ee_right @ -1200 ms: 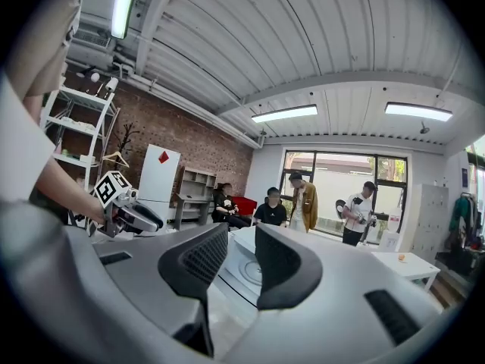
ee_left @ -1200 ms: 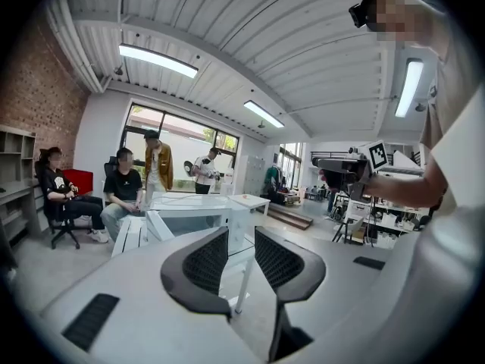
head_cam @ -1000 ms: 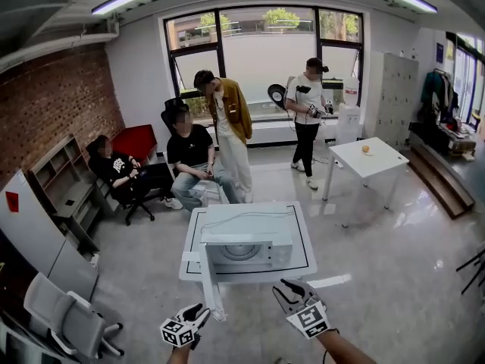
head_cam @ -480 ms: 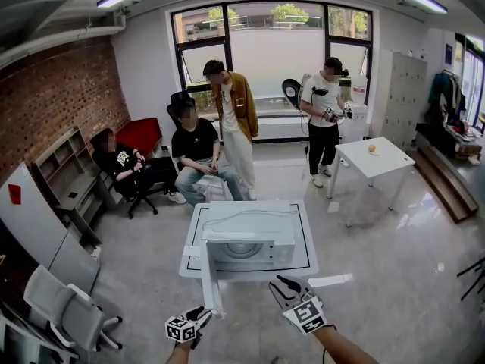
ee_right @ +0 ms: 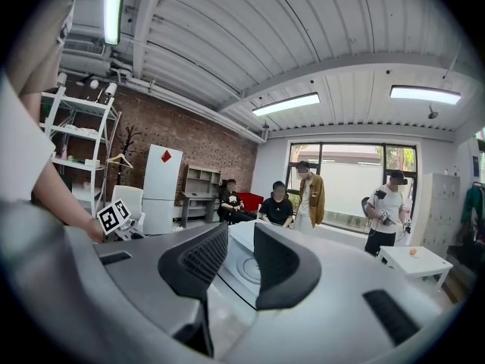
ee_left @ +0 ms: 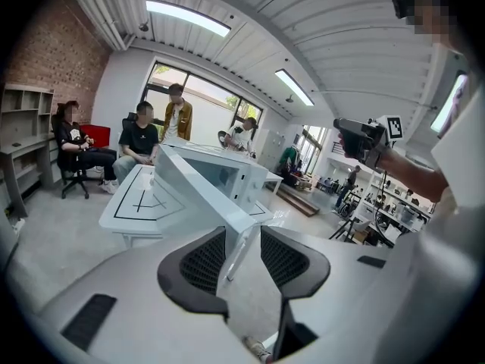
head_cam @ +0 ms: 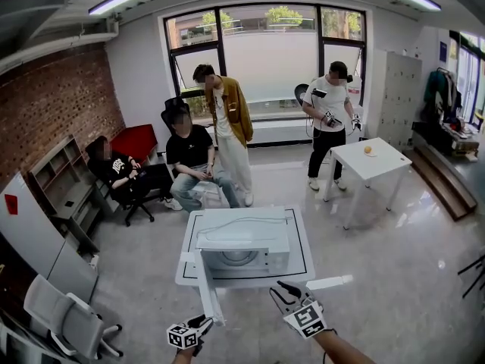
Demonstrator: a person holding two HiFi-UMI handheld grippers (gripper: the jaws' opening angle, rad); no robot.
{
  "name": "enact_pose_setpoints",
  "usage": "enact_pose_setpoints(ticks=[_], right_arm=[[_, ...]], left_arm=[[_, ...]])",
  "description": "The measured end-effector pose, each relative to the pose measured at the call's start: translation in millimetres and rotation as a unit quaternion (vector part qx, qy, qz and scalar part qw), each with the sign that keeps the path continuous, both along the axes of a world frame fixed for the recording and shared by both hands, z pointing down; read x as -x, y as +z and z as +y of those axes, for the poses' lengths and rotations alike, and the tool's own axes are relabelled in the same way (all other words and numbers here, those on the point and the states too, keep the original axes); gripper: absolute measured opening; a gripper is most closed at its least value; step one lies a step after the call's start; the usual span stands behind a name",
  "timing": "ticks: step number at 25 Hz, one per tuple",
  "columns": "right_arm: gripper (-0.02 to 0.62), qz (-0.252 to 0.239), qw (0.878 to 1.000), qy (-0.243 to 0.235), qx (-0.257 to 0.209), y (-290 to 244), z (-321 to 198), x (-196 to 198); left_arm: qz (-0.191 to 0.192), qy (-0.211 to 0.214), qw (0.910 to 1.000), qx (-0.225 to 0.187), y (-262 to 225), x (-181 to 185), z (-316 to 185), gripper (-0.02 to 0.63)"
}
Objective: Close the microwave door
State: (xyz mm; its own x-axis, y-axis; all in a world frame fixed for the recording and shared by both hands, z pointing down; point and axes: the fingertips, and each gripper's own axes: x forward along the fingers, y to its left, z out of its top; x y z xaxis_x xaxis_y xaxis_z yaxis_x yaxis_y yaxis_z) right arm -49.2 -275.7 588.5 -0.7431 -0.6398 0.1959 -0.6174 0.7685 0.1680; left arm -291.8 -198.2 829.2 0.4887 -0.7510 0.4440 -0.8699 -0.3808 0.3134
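A white microwave (head_cam: 244,247) stands on a white table (head_cam: 301,237). Its door (head_cam: 206,285) is swung wide open toward me on the left. My left gripper (head_cam: 203,323) is low at the door's free edge. In the left gripper view it (ee_left: 242,232) is open, and the door's end with its slim handle (ee_left: 238,253) shows in the gap, untouched by the pads. My right gripper (head_cam: 282,293) hovers open in front of the microwave's right half. The oven's cavity (ee_right: 244,268) shows between its fingers (ee_right: 203,260), which hold nothing.
Behind the table two people sit (head_cam: 189,154) and one stands (head_cam: 227,127). Another person with grippers (head_cam: 330,120) stands by a second white table (head_cam: 371,161). A grey office chair (head_cam: 64,317) is at my lower left, with shelves (head_cam: 64,180) along the brick wall.
My left gripper has sunk a little beside the door's free edge. The right gripper has drifted slightly leftward. The person with grippers at the back has stepped to the right.
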Motion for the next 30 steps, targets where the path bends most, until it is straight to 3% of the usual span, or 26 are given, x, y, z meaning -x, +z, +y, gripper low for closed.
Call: enact_pose_setpoints(ticks=[30], right_arm=[[0.104, -0.013, 1.0, 0.013, 0.008, 14.9, -73.0, -99.0]], left_arm=[[-0.017, 0.044, 0.9989, 0.001, -3.2, -110.8, -93.1, 0.149]])
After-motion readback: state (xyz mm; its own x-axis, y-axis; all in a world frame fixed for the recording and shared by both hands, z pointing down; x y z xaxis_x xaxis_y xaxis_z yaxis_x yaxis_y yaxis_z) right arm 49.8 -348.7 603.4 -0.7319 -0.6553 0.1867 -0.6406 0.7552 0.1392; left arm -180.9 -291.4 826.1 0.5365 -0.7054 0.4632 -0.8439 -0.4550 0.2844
